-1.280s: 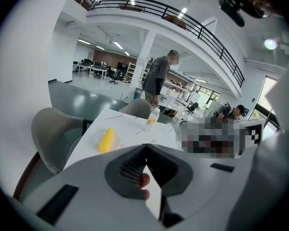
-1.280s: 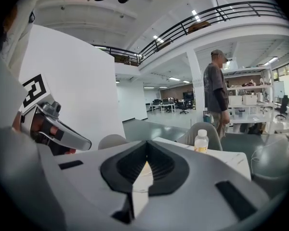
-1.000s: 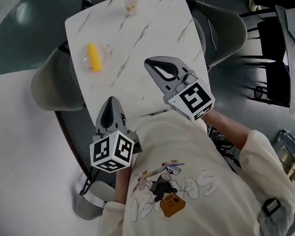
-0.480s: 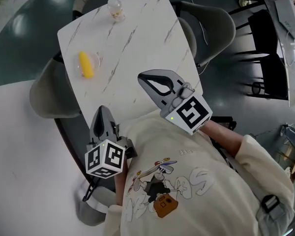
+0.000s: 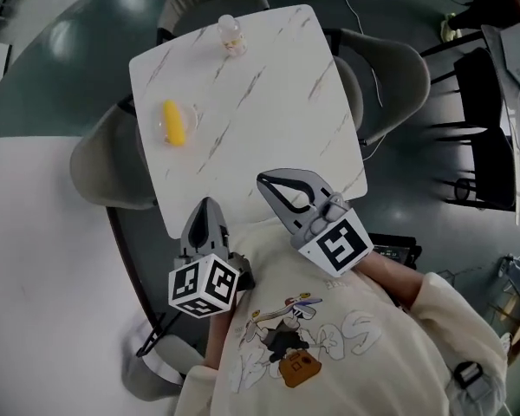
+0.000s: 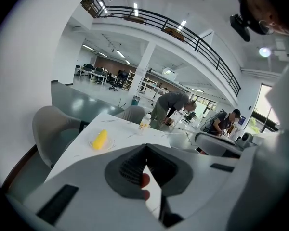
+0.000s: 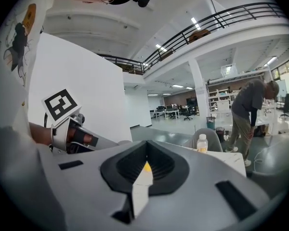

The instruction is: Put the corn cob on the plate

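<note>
White marble-patterned square table has grey shell chairs crowding its left and right edges. Left gripper and right gripper, both pressed together and empty, hang at the near edge. Clear round plate beside the left edge holds the yellow corn cob. Placement judged complete; the next move needs only withdrawal, with ample room.

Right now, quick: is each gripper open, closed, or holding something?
Left gripper: closed, holding nothing.
Right gripper: closed, holding nothing.
</note>
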The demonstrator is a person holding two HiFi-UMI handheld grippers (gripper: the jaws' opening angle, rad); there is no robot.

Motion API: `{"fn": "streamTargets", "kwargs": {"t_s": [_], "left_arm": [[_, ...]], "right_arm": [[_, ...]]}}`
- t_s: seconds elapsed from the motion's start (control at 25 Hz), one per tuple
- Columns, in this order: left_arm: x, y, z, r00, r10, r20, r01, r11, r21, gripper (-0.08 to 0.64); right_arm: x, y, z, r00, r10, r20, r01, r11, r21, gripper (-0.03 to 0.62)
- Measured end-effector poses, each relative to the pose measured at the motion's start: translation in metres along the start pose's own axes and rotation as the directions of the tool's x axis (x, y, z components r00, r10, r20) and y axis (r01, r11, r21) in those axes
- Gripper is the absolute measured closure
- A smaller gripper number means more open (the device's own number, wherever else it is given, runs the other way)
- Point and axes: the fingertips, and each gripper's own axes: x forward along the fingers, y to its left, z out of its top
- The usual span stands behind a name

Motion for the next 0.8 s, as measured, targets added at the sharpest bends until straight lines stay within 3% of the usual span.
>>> {"fn": "streamTargets", "kwargs": {"t_s": [0.2,0.8], "left_arm": [[-0.001,-0.008,0.009,1.000,0.001,0.008,-0.002,0.999,0.036,0.552],[-0.014,0.003,-0.003,0.999,0.047,0.002,-0.047,0.999,-0.015,0.552]], "right_arm": [[0.000,0.003,0.010,1.000,0.005,0.022,-0.005,1.000,-0.008,0.588],[-0.003,0.006,0.014,0.998,-0.005,0.069,0.002,0.999,0.041,0.588]]}}
